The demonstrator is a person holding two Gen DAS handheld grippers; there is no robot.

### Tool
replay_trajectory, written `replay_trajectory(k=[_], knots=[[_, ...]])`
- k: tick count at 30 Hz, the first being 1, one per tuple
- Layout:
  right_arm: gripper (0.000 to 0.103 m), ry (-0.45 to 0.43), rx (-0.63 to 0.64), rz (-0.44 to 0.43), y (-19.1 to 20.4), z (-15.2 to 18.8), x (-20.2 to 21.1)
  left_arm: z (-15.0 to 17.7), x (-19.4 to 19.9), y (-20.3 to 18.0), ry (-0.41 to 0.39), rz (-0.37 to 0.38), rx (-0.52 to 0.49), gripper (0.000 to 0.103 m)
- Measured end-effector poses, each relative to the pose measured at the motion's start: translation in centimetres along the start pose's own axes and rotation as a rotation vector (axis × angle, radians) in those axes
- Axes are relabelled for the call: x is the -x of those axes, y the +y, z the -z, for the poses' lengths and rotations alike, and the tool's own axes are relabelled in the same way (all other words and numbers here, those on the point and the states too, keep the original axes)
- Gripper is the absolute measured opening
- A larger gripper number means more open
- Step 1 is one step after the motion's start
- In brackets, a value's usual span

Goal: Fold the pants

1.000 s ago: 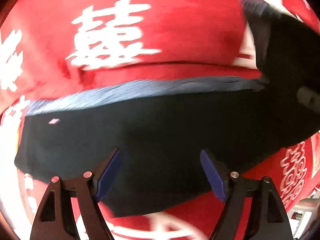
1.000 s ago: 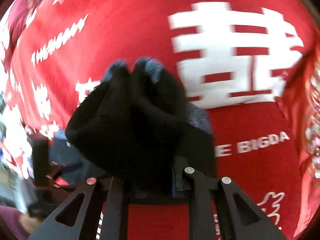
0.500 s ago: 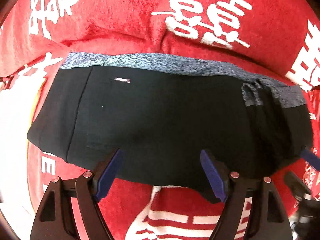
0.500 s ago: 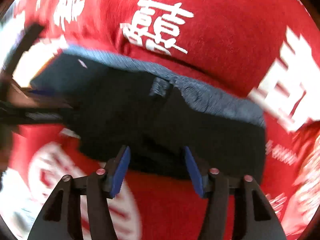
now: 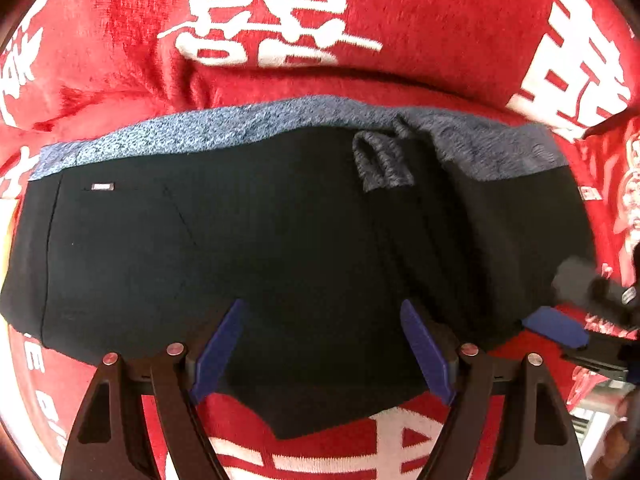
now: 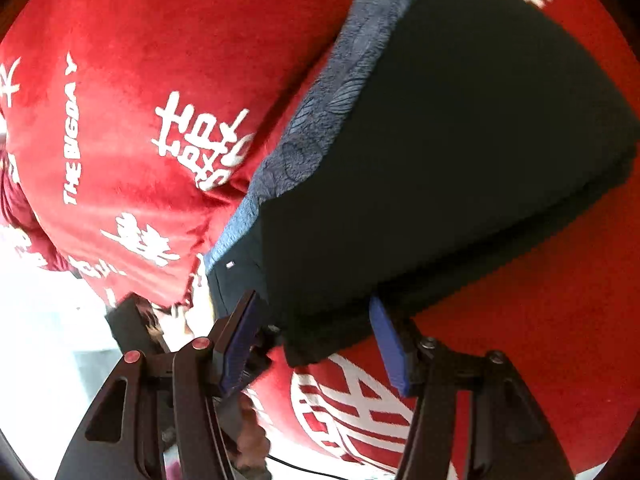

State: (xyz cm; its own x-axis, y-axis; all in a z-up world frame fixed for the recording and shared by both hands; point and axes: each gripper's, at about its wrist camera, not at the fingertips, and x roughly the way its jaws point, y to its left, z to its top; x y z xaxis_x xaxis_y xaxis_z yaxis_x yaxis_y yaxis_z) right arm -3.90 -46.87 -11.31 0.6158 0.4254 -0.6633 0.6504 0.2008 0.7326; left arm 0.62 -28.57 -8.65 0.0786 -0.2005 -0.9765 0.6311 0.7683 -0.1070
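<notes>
Pants [image 5: 280, 248]: black, folded into a wide stack, lying flat on the red blanket [image 5: 440, 40]; blue-grey patterned waistband [image 5: 208, 132] along the far edge.
Cuffs [image 5: 380, 160]: patterned leg ends lie on top of the stack, close under the waistband.
Label [image 5: 102, 187]: small white tag near the left end.
Left gripper [image 5: 324, 348]: hangs over the near edge, jaws spread, pads clear of the fabric, nothing pinched.
Right gripper [image 6: 316, 344]: at the stack's right end, jaws parted; near corner of the fabric sits between the blue pads, not visibly squeezed.
Blanket: plush, white characters and "THE BIGDAY" print.
</notes>
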Motion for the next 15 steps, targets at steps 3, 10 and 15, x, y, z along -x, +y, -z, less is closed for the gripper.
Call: replay_trajectory(k=[3,10,15], knots=[[0.059,-0.014,-0.034,-0.063,-0.3,-0.8,-0.7,-0.3,-0.6,0.2,0.007,0.007,0.034,0.081],[0.004,0.017,-0.006,-0.102,1.1,-1.2,-0.6,-1.9,0.3,0.0,-0.035,-0.044,0.021,0.081],[0.004,0.097,0.047,0.012,1.9,-0.5,-3.7,-1.1,0.8,3.2,-0.001,-0.085,0.093,0.081]])
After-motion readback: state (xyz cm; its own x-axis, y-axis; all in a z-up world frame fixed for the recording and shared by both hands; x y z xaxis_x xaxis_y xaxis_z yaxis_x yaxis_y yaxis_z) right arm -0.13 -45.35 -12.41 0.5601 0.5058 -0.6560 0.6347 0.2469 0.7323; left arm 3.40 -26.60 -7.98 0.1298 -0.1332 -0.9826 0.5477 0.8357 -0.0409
